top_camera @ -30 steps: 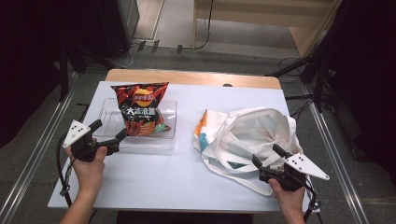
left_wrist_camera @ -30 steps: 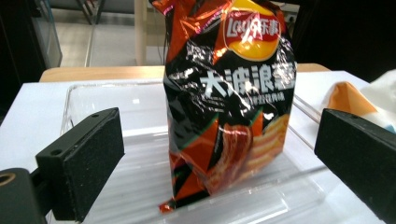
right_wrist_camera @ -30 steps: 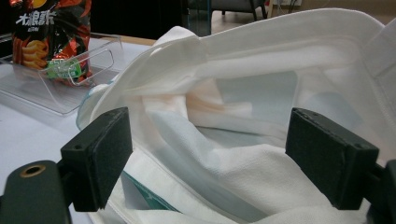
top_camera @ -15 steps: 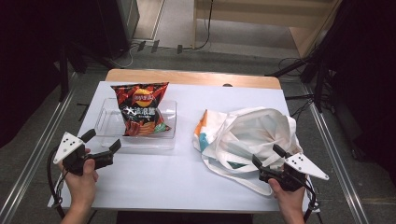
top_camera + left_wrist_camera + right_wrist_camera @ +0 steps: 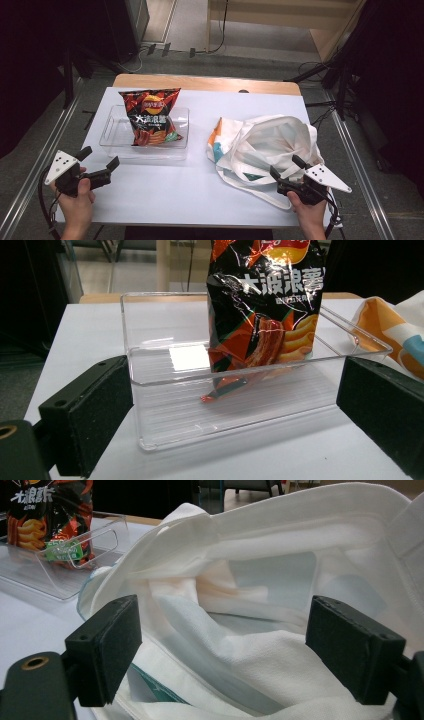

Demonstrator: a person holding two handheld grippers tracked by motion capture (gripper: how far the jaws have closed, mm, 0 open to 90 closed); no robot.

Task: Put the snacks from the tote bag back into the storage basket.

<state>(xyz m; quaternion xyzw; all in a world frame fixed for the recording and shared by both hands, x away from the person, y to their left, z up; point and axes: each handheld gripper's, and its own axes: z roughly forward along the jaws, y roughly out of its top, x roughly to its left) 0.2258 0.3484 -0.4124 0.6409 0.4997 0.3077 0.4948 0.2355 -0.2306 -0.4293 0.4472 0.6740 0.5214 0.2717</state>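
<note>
A chip bag [image 5: 150,117] is standing in a clear bin [image 5: 116,145] on the counter [image 5: 190,190] as the spread left claw [image 5: 98,163] is lining up; the right claw [image 5: 289,171], spread, is facing the tote bag [image 5: 270,142]. Gripping the bag's top edge gently looks wisest.

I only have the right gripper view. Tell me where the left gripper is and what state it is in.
Observer: The left gripper sits open near the front left of the table, short of the clear bin and apart from it.
Operator: Report what it is aimed at.
Observer: Its own view looks straight at the near wall of the bin, with the chip bag standing inside.
Operator: Say how the bag stands.
Observer: Upright, towards the bin's right half in the high view, its top above the rim.
Operator: Now place my gripper.
Observer: The right gripper is open at the near edge of the white tote bag.
</note>
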